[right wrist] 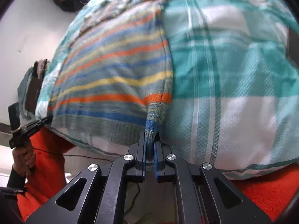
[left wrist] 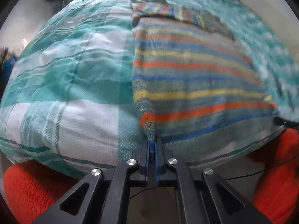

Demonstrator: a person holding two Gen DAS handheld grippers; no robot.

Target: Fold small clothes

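Observation:
A small knitted striped garment (left wrist: 190, 71), with orange, blue, yellow and grey bands, lies flat on a teal and white checked cloth (left wrist: 74, 78). My left gripper (left wrist: 152, 140) is shut on the garment's near left corner. In the right wrist view the same garment (right wrist: 112, 74) lies to the left, and my right gripper (right wrist: 150, 140) is shut on its near right corner. The left gripper (right wrist: 37, 124) also shows in the right wrist view, at the garment's far bottom corner, held by a hand.
The checked cloth (right wrist: 233, 74) covers a raised padded surface with a near edge just ahead of both grippers. Orange fluffy fabric (left wrist: 31, 186) lies below that edge. A stack of folded dark clothes (right wrist: 33, 85) sits at the left. A white wall (right wrist: 33, 28) stands behind.

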